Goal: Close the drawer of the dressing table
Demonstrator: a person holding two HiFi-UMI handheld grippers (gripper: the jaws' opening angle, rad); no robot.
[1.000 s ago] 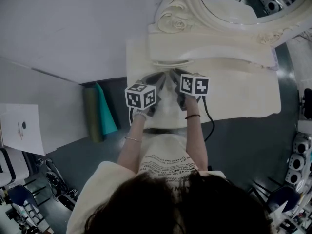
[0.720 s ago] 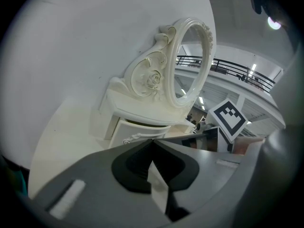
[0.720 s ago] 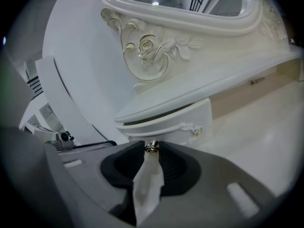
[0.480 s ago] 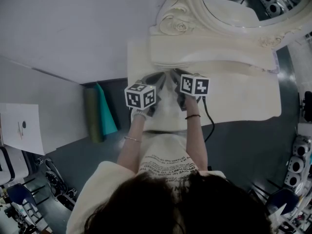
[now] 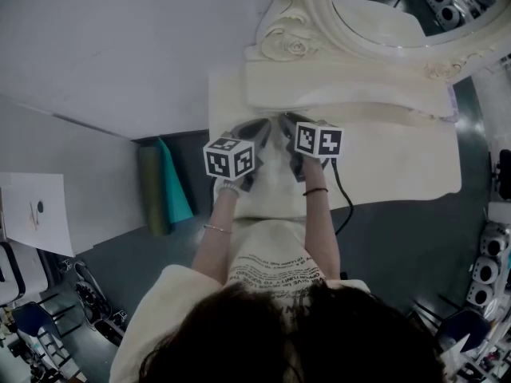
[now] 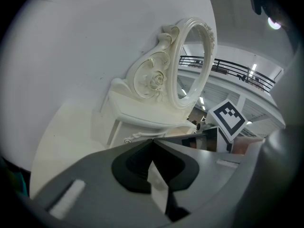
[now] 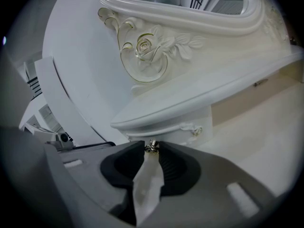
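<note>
Standing close to the dressing table, the person holds both tools up at the small drawer, which is tucked under the curved ledge below the mirror. The right gripper is pinched on the drawer's little metal knob. The left gripper has its jaws together on nothing, tips near the drawer front. The drawer looks light and rigid, painted wood I'd guess, and seems almost home. The knob is small, smooth and probably slippery, so a straight, gentle push through it should keep the drawer from skewing or jamming.
</note>
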